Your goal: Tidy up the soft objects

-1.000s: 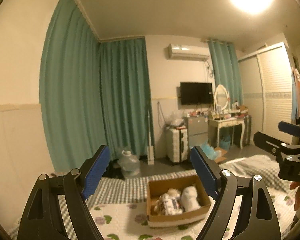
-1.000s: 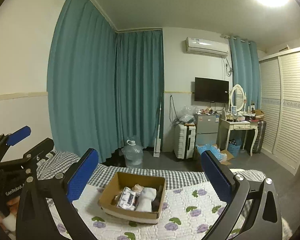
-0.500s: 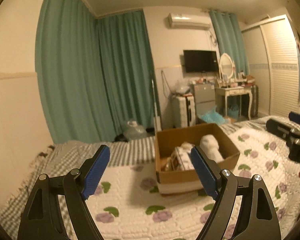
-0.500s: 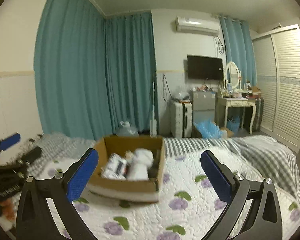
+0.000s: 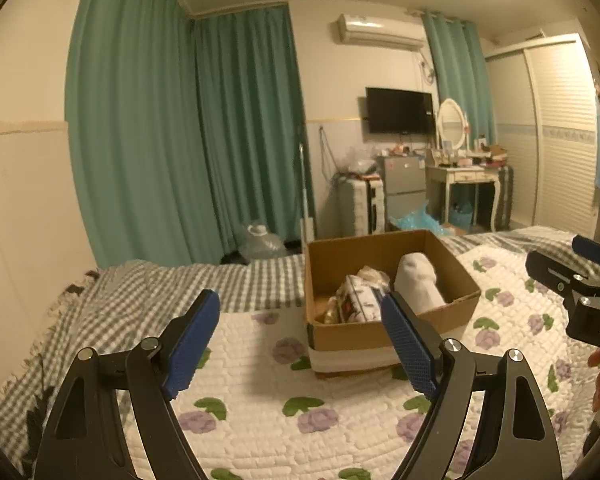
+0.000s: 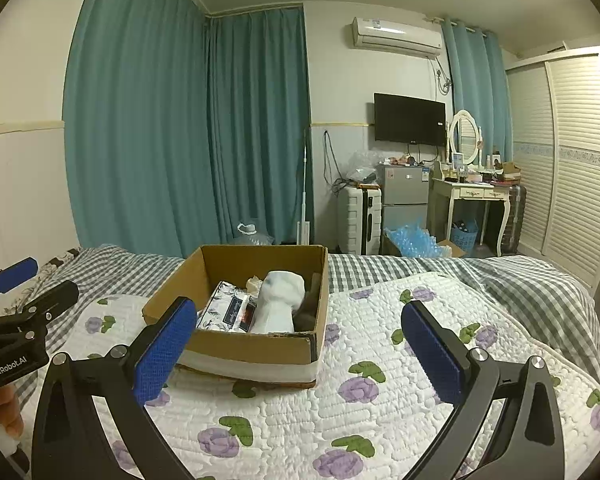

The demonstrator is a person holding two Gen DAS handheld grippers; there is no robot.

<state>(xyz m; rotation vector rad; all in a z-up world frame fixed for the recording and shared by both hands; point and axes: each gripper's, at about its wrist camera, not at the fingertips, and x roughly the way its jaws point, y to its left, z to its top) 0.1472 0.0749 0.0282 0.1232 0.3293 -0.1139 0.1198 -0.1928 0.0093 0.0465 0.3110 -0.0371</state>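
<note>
Now both grippers have dipped toward the bed: the left gripper (image 5: 300,344) and right gripper (image 6: 296,354) hang spread wide, holding nothing, and the cardboard box (image 6: 256,346) looms nearer than a second ago, so a reach looks imminent. Inside lie a white rolled sock (image 6: 278,300) and a patterned pack (image 6: 224,314). The floral quilt (image 6: 380,420) between is bare; beyond stand teal curtains (image 6: 188,128).
</note>
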